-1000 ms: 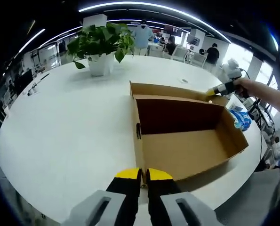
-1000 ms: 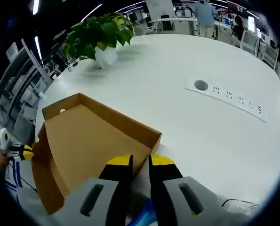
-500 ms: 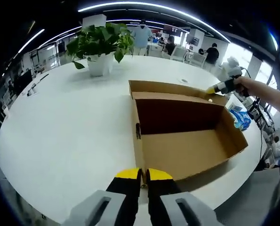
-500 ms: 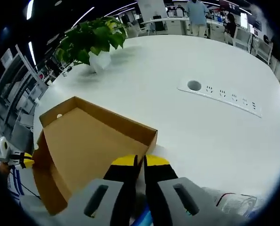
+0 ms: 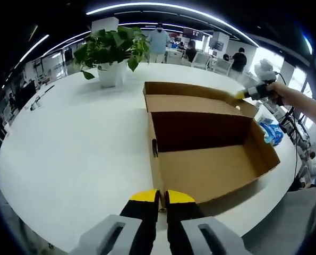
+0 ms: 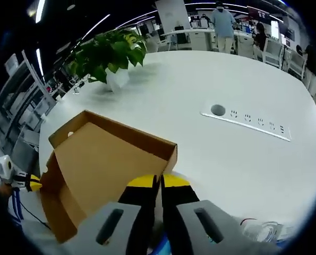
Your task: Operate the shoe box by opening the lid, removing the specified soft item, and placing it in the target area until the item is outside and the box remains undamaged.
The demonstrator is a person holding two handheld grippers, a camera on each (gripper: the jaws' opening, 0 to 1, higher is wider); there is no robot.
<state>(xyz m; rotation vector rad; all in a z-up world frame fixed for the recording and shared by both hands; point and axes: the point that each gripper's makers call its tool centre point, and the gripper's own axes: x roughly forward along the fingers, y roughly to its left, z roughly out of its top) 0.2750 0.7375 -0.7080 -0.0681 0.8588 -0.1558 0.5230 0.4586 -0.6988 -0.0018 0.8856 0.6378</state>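
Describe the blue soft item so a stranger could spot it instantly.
Start at the white table and find the open cardboard shoe box. Just past the box's far end, near the table edge, lies the crumpled blue soft item, the sole blue thing beside the brown box.

This is a large open-plan office. A broad white meeting table (image 5: 67,149) takes up most of both views, and set flush into its top, at about 3 o'clock in the right gripper view, is a power strip (image 6: 248,120) with a round cable port and a row of sockets. A potted green plant (image 5: 114,53) in a white pot stands on the table at 11 o'clock in the left gripper view. Beyond it, toward 12 and 1 o'clock, people (image 5: 159,38) stand and sit among desks, office chairs (image 6: 274,49) and screens, under long curved ceiling light strips (image 5: 163,6). Bright windows (image 5: 269,61) lie at 2 o'clock.
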